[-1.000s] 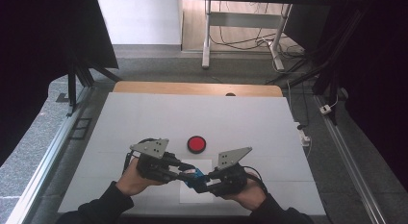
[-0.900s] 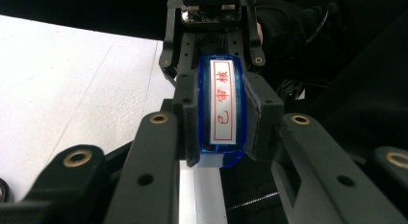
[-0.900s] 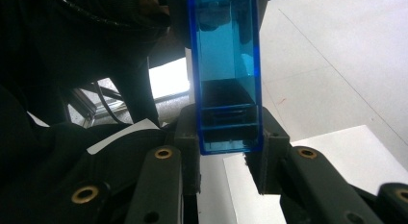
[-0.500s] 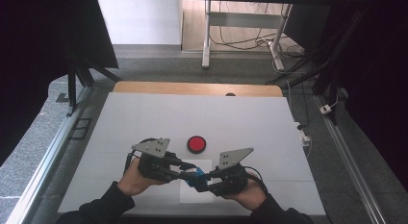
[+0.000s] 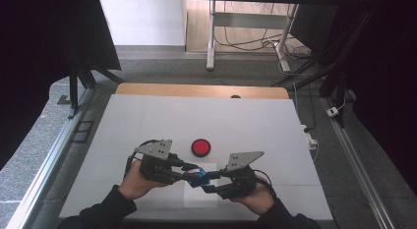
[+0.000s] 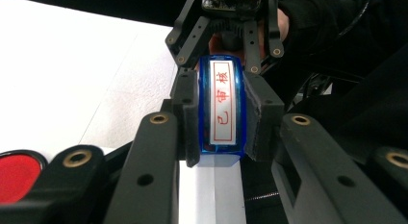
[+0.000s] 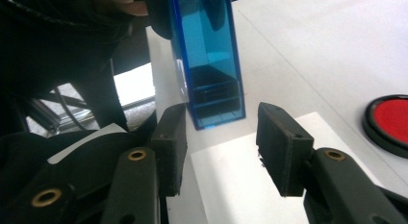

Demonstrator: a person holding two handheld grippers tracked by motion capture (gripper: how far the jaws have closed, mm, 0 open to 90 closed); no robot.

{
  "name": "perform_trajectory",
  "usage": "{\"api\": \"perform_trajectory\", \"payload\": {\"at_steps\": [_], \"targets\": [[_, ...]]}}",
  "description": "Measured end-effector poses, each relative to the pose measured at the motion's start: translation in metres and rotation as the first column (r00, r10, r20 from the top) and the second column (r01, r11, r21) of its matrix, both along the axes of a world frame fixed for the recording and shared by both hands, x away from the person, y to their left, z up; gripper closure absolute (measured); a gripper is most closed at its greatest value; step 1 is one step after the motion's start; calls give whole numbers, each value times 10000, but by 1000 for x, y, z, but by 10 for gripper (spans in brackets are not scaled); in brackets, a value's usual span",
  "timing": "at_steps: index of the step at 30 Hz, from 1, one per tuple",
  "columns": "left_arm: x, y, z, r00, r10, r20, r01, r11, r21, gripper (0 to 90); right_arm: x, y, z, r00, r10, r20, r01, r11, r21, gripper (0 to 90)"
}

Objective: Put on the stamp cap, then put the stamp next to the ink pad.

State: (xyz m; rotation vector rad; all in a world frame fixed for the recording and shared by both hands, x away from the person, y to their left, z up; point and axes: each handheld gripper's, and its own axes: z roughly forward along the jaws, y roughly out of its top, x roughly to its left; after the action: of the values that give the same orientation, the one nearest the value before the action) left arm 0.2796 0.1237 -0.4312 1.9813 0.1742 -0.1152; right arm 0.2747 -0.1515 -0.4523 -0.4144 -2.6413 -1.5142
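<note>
Handover of the blue stamp [image 5: 198, 177] looks about half done, as I judge it from how things stand. The stamp is a small block of blue transparent plastic with a white label printed in red characters, and it is held in the air just above a white sheet of paper [image 5: 200, 202] that lies on the surface [image 5: 147, 121], between the two hands. The left hand-held gripper [image 6: 221, 116] has its pads pressed on both long sides of the stamp, so the grip there is firm and closed on it; in the left gripper view the label faces the camera and the stamp stands upright between the jaws. The right hand-held gripper [image 7: 219, 142] has just been opening: its two pads stand apart, each with a clear gap to the lower end of the stamp, which hangs between and a little beyond them without touching either one. So the right side has let the stamp go and the left side carries it alone. A round red ink pad [image 5: 200, 147] in a black rim sits on the surface just behind the hands, near the stamp but apart from it. What seems left is the use of the stamp itself: I see no red print on the paper below, so pressing it on the ink pad and then on the sheet is, in my judgement, not yet done. Whether the stamp's lower face already carries ink I cannot tell
</note>
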Motion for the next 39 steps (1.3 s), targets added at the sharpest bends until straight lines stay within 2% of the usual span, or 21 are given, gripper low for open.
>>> {"api": "perform_trajectory", "payload": {"at_steps": [5,14,27,32,39], "targets": [[0,1,2,9997,233,-72,-233,9997,60,703,0,-4,2,9991,-416,23,416,9991,-66,489],[1,5,4,9983,578,-109,-577,9983,57,703,-3,-10,4,9930,-1120,371,1134,9929,-370,421],[1,8,7,9945,1043,-29,-1042,9942,279,703,-7,-22,7,9775,-2011,633,2038,9782,-404,314],[1,8,8,9917,1287,24,-1286,9907,444,703,-7,-23,7,9726,-2233,649,2264,9730,-448,273],[1,11,10,9849,1704,287,-1723,9815,837,703,-9,-24,6,9606,-2632,890,2685,9619,-526,196]]}}
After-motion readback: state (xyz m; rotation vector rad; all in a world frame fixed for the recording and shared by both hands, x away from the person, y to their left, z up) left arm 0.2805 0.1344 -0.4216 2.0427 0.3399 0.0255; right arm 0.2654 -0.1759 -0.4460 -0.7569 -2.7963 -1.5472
